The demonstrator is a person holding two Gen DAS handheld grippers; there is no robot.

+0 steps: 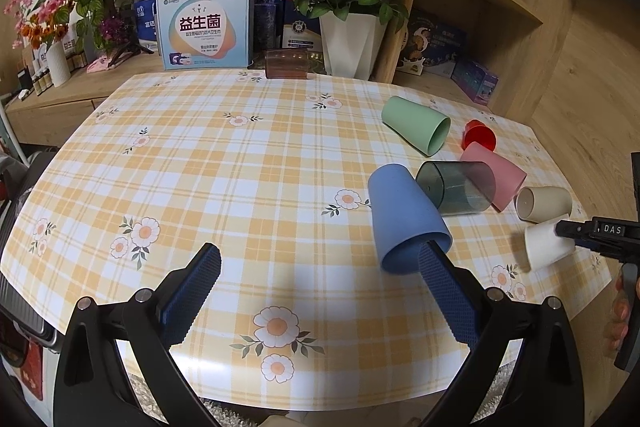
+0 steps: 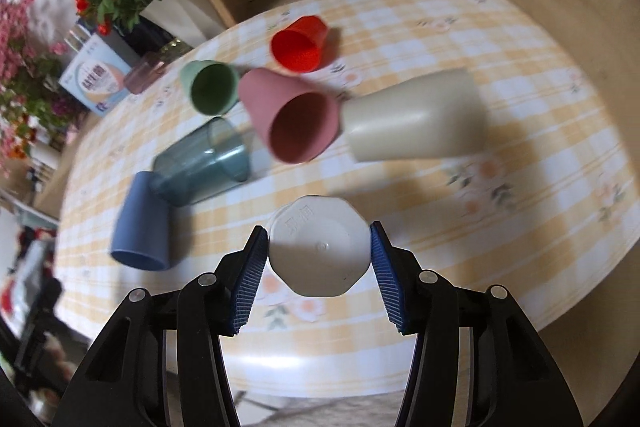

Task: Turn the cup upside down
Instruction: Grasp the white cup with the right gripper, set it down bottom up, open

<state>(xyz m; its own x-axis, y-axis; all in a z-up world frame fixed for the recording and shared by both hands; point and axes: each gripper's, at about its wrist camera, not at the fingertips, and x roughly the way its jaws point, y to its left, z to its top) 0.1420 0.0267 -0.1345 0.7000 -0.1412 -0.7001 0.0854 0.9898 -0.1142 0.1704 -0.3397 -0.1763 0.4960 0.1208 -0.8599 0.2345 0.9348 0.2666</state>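
White cup [image 2: 319, 247], plain plastic with a faceted, eight-sided base bearing faint moulded characters and a small central nub, sat low in the centre of the right wrist view, base turned toward the camera. Was clamped at its two sides by the right gripper [image 2: 319, 247], blue ribbed pads [image 2: 251, 283] pressed against the walls. Appeared in the left wrist view at the right edge [image 1: 546, 245], tilted, just above the tablecloth near the table's corner, with a black finger across it.

Just beyond lay a cream cup [image 2: 416, 119] on its side, touching a pink cup [image 2: 292, 115], also tipped over. Further up the frame lay a red cup [image 2: 300, 45] and a green cup [image 2: 210, 91], mouths facing the camera. To the left lay a clear teal cup [image 2: 200, 163] against a blue cup [image 2: 140, 223].

All rested on a yellow checked tablecloth [image 1: 224, 163] with daisies.

Left gripper [image 1: 320, 263] spread wide at the bottom of its view, holding nothing, its right pad overlapping the blue cup's rim in the picture; contact could not be told.
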